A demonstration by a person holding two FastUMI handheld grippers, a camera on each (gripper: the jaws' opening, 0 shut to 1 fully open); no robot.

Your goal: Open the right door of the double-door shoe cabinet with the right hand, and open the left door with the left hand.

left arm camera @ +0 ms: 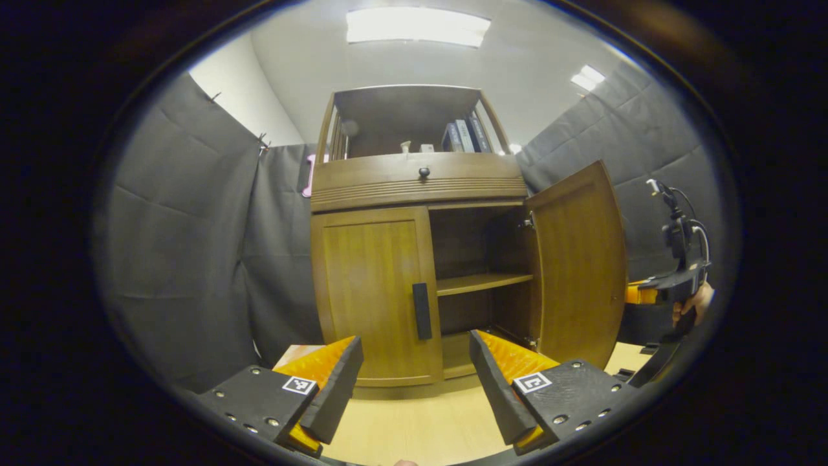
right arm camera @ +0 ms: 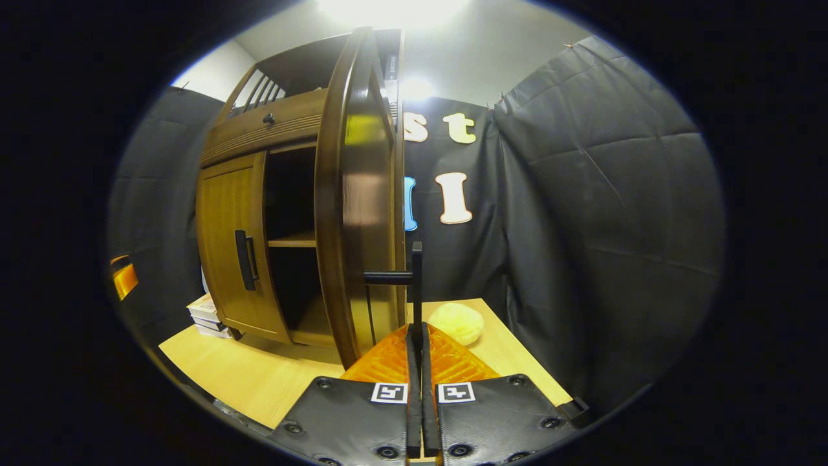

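Observation:
The wooden shoe cabinet (left arm camera: 414, 181) stands on a pale table. Its left door (left arm camera: 372, 291) is closed, with a dark vertical handle (left arm camera: 422, 310) at its inner edge. My left gripper (left arm camera: 417, 378) is open, a short way in front of that handle and touching nothing. The right door (left arm camera: 579, 265) is swung wide open, baring a shelf (left arm camera: 482, 282). In the right gripper view this door (right arm camera: 359, 194) shows edge-on, and my right gripper (right arm camera: 417, 333) is shut on its black handle (right arm camera: 416, 278). The left door (right arm camera: 229, 252) shows beyond it, closed.
Books (left arm camera: 464, 136) stand on the cabinet's upper shelf above a drawer knob (left arm camera: 424, 172). A round yellow object (right arm camera: 456, 322) lies on the table (right arm camera: 259, 375) behind the open door. A small stack of boxes (right arm camera: 206, 316) sits by the cabinet's left foot. Black cloth walls the booth.

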